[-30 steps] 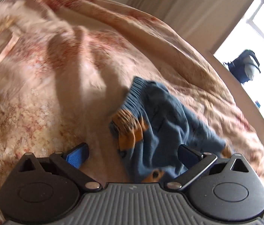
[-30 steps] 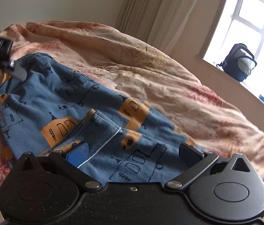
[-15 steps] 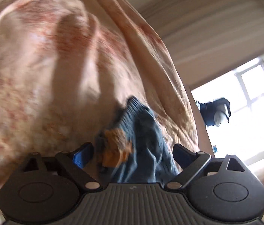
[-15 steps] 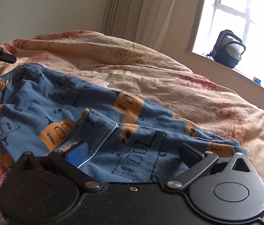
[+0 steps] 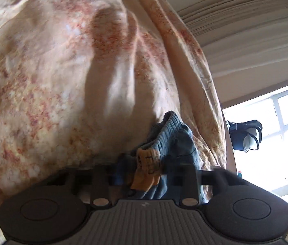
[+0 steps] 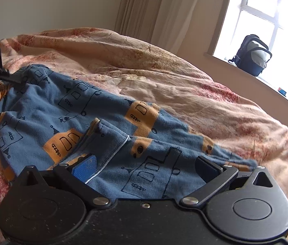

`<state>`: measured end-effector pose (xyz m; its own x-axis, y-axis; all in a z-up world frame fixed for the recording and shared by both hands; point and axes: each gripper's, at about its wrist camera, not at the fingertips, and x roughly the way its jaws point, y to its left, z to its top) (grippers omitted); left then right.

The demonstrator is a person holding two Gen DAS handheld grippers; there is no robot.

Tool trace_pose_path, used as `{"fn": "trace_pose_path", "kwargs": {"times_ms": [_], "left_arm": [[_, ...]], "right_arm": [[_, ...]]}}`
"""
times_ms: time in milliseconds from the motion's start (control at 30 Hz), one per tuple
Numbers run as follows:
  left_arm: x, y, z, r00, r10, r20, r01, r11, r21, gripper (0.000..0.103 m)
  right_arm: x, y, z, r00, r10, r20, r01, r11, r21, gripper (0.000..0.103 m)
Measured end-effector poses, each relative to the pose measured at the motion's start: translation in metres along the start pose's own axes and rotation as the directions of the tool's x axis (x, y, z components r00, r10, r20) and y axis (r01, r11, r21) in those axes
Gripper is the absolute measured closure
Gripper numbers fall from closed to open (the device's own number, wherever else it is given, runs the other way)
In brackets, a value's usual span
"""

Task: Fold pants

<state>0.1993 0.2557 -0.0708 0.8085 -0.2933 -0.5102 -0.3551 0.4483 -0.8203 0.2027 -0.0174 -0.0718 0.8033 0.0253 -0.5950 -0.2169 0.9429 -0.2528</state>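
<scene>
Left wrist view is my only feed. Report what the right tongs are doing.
Observer: The right tongs are open and sit low over the pants, gripping nothing.
Operator: Give me the lie of the pants.
Observer: They lie spread out across the bedspread. One part is folded over another, and a white inside seam shows along that fold.
Operator: Say where the leg ends are.
Observer: One leg end lies close beside the right tongs, at the far end of the garment from the waistband.
</scene>
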Motion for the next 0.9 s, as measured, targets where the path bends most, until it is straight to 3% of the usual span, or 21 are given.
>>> {"fn": "trace_pose_path", "kwargs": {"times_ms": [100, 200, 333, 400, 467, 600, 700, 767, 800, 900], "left_arm": [[-0.002, -0.006, -0.002, 1.0, -0.015, 0.019, 0.015, 1.0, 0.028, 0.081], [-0.013, -0.032, -0.009, 0.997, -0.009, 0.083, -0.008, 0.978, 0.207, 0.085], [-0.027, -0.079, -0.031, 0.989, -0.025, 0.145, -0.044, 0.89, 0.454, 0.086], [-0.034, -0.108, -0.046, 0.986, -0.055, 0.16, -0.043, 0.831, 0.555, 0.086], [-0.042, -0.137, -0.067, 0.981, -0.119, 0.152, -0.011, 0.749, 0.662, 0.086], [-0.043, -0.195, -0.13, 0.977, -0.205, 0.058, 0.06, 0.527, 0.847, 0.085], [-0.033, -0.22, -0.188, 0.98, -0.194, -0.037, 0.104, 0.345, 0.933, 0.085], [-0.024, -0.226, -0.23, 0.981, -0.176, -0.084, 0.125, 0.239, 0.963, 0.084], [-0.019, -0.227, -0.248, 0.982, -0.16, -0.101, 0.132, 0.204, 0.97, 0.084], [0.0, -0.222, -0.297, 0.984, -0.108, -0.144, 0.158, 0.139, 0.978, 0.084]], "right_arm": [[-0.016, -0.001, 0.004, 1.0, 0.013, 0.017, -0.011, 0.995, -0.103, 0.001], [-0.037, -0.006, 0.001, 0.999, 0.02, 0.029, -0.015, 0.983, -0.184, 0.001], [-0.068, -0.031, -0.006, 0.999, 0.015, 0.036, -0.009, 0.986, -0.165, 0.001], [-0.082, -0.05, -0.01, 0.999, 0.002, 0.04, 0.003, 0.993, -0.12, 0.001], [-0.095, -0.068, -0.015, 0.999, -0.02, 0.04, 0.024, 0.996, -0.087, 0.001], [-0.112, -0.106, -0.026, 0.995, -0.088, 0.037, 0.09, 0.995, -0.039, 0.001], [-0.118, -0.141, -0.037, 0.984, -0.174, 0.027, 0.172, 0.984, 0.04, 0.001], [-0.118, -0.165, -0.048, 0.974, -0.227, 0.003, 0.225, 0.968, 0.111, 0.001], [-0.116, -0.177, -0.053, 0.969, -0.248, -0.02, 0.248, 0.958, 0.142, 0.001], [-0.118, -0.202, -0.069, 0.949, -0.313, -0.042, 0.315, 0.931, 0.184, 0.001]]}}
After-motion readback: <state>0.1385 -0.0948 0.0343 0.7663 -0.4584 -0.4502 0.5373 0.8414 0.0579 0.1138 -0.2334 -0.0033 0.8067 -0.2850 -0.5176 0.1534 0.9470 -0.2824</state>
